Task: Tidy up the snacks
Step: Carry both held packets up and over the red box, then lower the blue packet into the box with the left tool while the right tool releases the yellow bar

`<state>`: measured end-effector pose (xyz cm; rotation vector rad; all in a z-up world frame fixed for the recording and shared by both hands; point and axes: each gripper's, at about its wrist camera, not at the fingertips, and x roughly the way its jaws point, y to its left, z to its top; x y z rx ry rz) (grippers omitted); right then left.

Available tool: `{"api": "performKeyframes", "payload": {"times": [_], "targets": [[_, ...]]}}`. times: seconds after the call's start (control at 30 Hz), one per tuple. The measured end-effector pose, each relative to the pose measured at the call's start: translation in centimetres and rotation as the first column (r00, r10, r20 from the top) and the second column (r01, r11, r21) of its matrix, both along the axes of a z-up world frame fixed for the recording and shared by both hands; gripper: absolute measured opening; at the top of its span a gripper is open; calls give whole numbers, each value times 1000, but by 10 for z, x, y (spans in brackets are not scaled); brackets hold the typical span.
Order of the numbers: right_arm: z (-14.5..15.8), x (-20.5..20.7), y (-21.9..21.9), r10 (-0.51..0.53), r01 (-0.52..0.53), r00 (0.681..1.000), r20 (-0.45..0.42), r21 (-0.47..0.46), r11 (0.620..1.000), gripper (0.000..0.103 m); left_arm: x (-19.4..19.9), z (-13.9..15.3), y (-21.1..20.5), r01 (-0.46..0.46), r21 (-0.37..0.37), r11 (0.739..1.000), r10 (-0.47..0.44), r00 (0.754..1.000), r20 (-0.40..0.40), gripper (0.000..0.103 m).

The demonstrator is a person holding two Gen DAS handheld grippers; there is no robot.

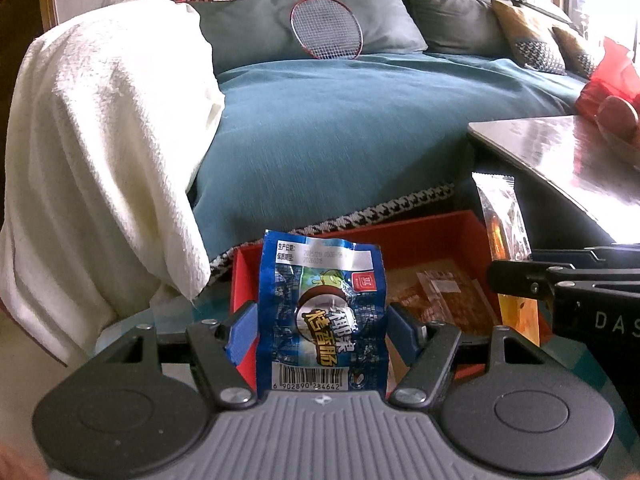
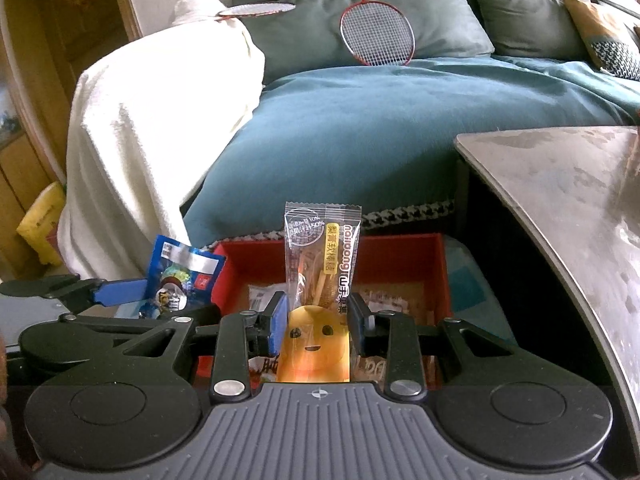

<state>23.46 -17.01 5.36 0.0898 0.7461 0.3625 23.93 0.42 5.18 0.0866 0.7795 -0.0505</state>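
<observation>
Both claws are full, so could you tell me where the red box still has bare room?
In the red box, bare floor shows along the back wall and the left wall. The front and right are crowded with brown snack packets. The grey tabletop to the right looks bare.

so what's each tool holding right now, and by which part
The left tool pinches the blue sausage packet across its middle. The right tool clamps the clear-and-orange candy packet across its lower half.

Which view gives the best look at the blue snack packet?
The left wrist view: the blue snack packet stands upright, clamped in the left gripper, front print and barcode filling the centre. In the right wrist view the same packet shows only small and angled at the left, beside the red box.
</observation>
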Motion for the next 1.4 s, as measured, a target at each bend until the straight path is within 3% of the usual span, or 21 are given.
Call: {"api": "performKeyframes", "payload": {"times": [0.6, 1.4], "targets": [[-20, 41, -3, -23, 22, 999, -44, -22, 1000, 40, 38, -19, 0, -18, 29, 999, 18, 1000, -19, 63], [-73, 79, -4, -47, 38, 985, -167, -56, 998, 41, 76, -46, -3, -32, 39, 999, 35, 994, -104, 63]]}}
